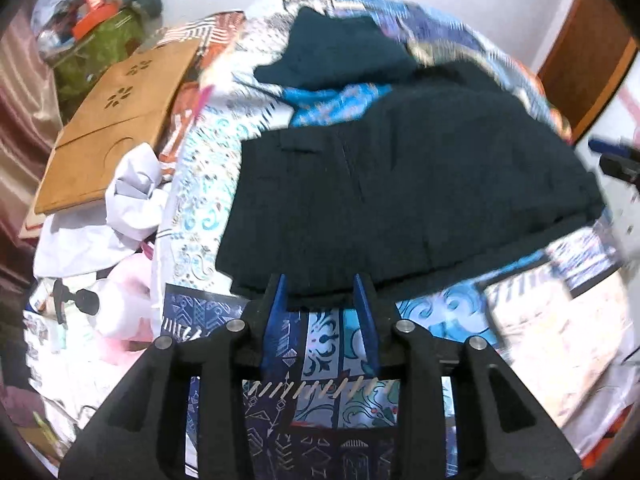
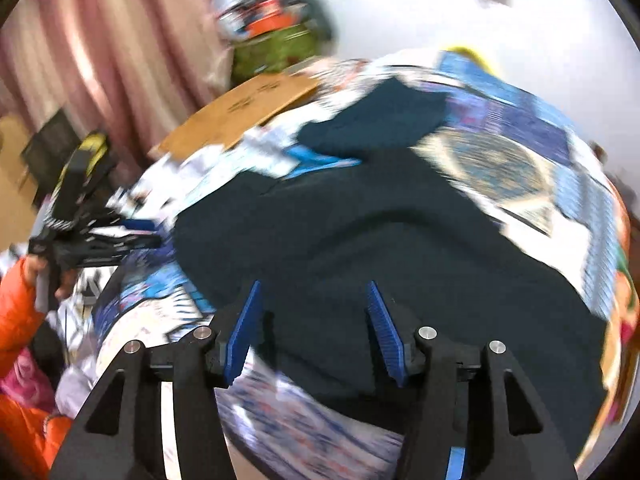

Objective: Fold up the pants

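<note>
Dark pants [image 1: 400,184] lie spread on a patterned blue and white bedspread [image 1: 224,184]. Their waist end with a pocket flap is near me, and a leg end reaches toward the far side. My left gripper [image 1: 320,286] is open and empty, its blue pads at the pants' near edge. In the right wrist view the pants [image 2: 360,232] fill the middle, blurred by motion. My right gripper [image 2: 314,296] is open and empty just above the pants. The left gripper also shows in the right wrist view [image 2: 120,236], held by a hand in an orange sleeve.
A wooden lap tray [image 1: 116,124] lies at the bed's left side, with a green bag [image 1: 100,36] behind it. White crumpled cloth [image 1: 132,196] and clutter sit at the left. A pink curtain [image 2: 100,52] hangs behind. A wooden door [image 1: 584,68] stands at the right.
</note>
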`<state>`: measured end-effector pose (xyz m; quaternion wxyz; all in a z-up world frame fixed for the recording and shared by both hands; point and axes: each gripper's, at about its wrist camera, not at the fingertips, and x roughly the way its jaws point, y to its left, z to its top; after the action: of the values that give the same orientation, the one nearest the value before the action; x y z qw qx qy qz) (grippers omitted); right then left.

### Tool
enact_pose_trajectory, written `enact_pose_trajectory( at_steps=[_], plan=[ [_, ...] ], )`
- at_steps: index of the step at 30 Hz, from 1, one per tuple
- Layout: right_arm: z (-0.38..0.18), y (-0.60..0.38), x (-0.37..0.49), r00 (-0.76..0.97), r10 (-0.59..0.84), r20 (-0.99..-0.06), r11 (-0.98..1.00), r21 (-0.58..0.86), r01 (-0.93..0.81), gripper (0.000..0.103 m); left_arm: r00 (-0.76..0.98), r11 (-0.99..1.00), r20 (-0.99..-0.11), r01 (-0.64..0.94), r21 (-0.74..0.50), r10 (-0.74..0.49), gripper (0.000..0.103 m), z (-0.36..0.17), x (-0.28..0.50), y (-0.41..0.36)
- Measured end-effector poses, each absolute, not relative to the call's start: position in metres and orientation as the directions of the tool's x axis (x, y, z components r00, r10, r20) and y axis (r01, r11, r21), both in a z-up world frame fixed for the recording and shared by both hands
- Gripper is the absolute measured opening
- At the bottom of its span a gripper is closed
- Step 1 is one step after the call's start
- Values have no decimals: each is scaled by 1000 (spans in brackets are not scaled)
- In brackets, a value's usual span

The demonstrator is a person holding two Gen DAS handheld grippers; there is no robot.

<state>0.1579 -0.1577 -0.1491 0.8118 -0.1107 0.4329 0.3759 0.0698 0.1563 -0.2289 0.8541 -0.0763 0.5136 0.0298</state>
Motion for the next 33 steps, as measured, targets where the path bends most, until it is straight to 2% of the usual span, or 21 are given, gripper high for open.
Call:
enact_pose_trajectory(
  at_steps=[2, 4, 11, 15, 21, 27, 30, 33],
  plan=[
    [-144, -191, 169, 400, 474, -785, 753, 125, -646, 51, 501, 979, -865, -165, -119, -21, 44, -218, 73, 165],
    [-140, -227, 179, 455, 417, -787, 813, 98, -574, 51, 522, 975, -852, -205, -82, 38, 47, -210, 82, 171],
    [-161, -346, 218, 520, 227, -823, 961, 103, -256, 53, 472, 962, -878, -266, -58, 78, 49, -231, 144, 183],
    [-180, -386, 240, 502, 201, -842, 979, 156, -130, 53, 405, 961, -911, -274, -35, 82, 49, -261, 178, 180],
    [-203, -407, 260, 489, 210, -847, 976, 207, -60, 53, 292, 960, -954, -280, -19, 67, 50, -307, 198, 175],
    [-234, -411, 278, 421, 241, -875, 967, 255, -23, 53, 302, 963, -944, -264, 49, 131, 55, -311, 197, 163],
    [-245, -411, 265, 404, 255, -879, 963, 270, -22, 47, 299, 962, -945, -266, 54, 135, 55, -311, 197, 163],
    [-243, -413, 255, 445, 257, -858, 962, 272, -32, 37, 297, 962, -944, -266, 65, 146, 55, -311, 199, 161]
  ],
)
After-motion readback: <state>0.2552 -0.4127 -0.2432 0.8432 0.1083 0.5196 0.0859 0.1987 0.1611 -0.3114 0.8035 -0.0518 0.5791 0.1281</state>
